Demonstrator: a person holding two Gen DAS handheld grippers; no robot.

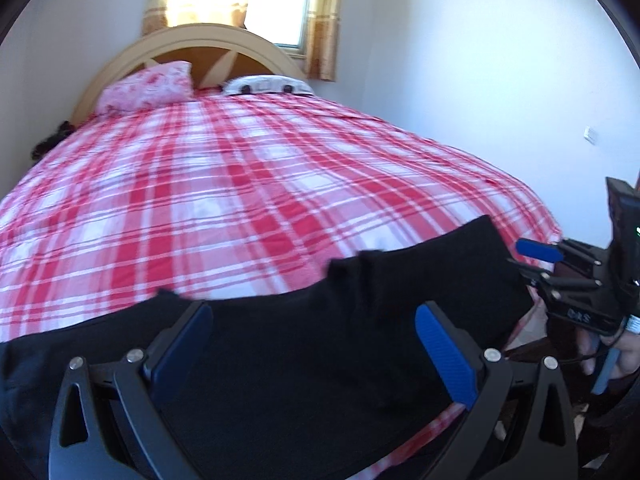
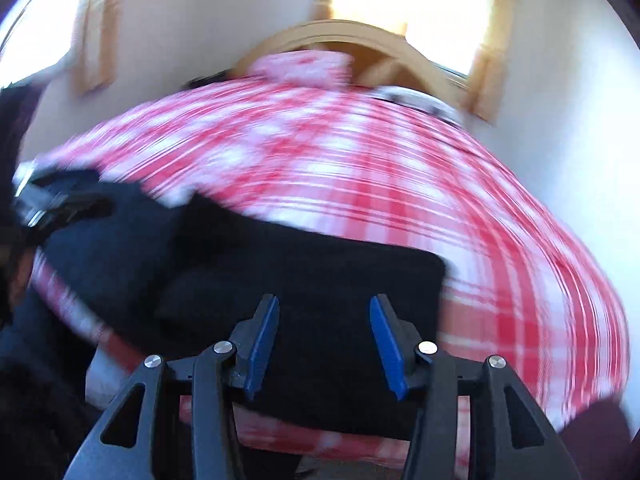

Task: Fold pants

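Both jaws stand open with nothing between them: my left gripper [image 1: 314, 354] spread wide over dark cloth, my right gripper [image 2: 324, 344] parted a little less, also above dark cloth; after them, largest thing first. My work surface is the bed [image 1: 248, 184], its red-and-white plaid sheet stretched fairly smooth up to a curved wooden headboard [image 1: 188, 40]; two pillows [image 1: 146, 86] lie against that headboard, well away from where I am working. Black pants [image 1: 320, 344] lie along the near edge of the bed, spread across its width; my right-wrist view is smeared with motion, yet it shows them in overlapping layers, one squared end toward the right and a rumpled mass toward the left. I judge them soft, light and limp; they should drape and sag from any pinch, and single layers may slip apart unless I catch the full thickness. An edge or corner looks the best hold, such as the squared right end for my right gripper and the raised ridge near the middle for my left; how many folds are already in place I cannot tell.
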